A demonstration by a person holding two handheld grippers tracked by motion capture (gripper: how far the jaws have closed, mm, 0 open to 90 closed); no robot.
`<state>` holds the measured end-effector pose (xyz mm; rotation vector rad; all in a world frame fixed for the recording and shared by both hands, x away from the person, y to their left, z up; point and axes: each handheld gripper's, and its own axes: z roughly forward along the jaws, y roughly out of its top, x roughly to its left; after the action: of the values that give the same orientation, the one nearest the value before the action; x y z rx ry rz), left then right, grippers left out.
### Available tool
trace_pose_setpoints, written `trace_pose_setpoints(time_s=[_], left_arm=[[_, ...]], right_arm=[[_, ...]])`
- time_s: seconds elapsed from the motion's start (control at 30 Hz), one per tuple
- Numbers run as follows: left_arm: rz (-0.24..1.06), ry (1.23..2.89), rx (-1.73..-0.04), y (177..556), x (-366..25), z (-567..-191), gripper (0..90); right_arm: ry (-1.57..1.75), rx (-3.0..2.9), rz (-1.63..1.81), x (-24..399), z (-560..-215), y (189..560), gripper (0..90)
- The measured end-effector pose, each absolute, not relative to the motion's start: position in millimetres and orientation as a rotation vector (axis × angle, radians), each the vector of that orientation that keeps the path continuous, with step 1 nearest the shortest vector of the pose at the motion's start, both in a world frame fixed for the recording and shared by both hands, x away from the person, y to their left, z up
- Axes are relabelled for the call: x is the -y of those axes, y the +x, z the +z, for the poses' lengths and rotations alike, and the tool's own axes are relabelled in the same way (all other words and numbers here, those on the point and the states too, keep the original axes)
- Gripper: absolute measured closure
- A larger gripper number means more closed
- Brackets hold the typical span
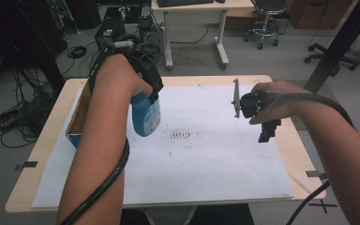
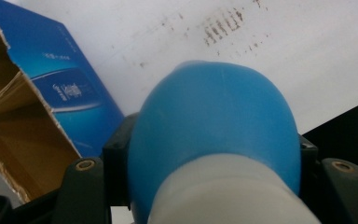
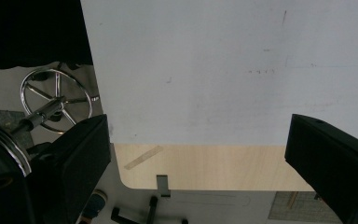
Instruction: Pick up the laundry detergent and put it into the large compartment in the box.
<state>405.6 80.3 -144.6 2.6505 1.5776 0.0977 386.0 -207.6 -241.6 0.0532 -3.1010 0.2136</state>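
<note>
Working left to right across the high view: at the left edge of the table point(image 1: 281, 140) we've got an open cardboard box point(image 1: 77, 119) with a blue printed side, sitting on the white sheet point(image 1: 206, 159) that covers most of the tabletop. Just right of it, left of centre in the frame, our left hand-held gripper point(image 1: 151, 91) is clamped on the blue bottle point(image 1: 146, 114), which hangs in the air above the sheet, clear of the box.

How it'll handle, our guess: it's a plastic bottle, so stiff enough to take a squeeze but smooth and probably a bit slippery. We can't tell how full it is, so weight is a question mark; if there's liquid in there it'll want to swing. The jaws sit up high near the shoulder, where the body narrows toward the white top, and that seems like the sensible spot, since the wider belly below keeps it from sliding out.

Looks: in the left gripper view the bottle point(image 2: 214, 126) is a rounded bright blue dome with a whitish collar at the bottom of the frame, black jaws hugging both sides, and the box point(image 2: 37, 116) at the left.

Further right, some dark smudges point(image 1: 182, 136) mark the sheet mid-frame. At the right, our right hand-held gripper point(image 1: 268, 136) hovers over the sheet with its jaws spread wide and nothing between them.
</note>
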Motion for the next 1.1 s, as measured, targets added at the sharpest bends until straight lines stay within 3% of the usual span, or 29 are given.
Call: trace_pose_setpoints(time_s=[1.1], left_arm=[[0.174, 2.346, -1.988, 406.0, -179.0, -75.0, 38.6]], right_arm=[[0.057, 3.087, 0.23, 199.7, -247.7, 391.8, 6.7]])
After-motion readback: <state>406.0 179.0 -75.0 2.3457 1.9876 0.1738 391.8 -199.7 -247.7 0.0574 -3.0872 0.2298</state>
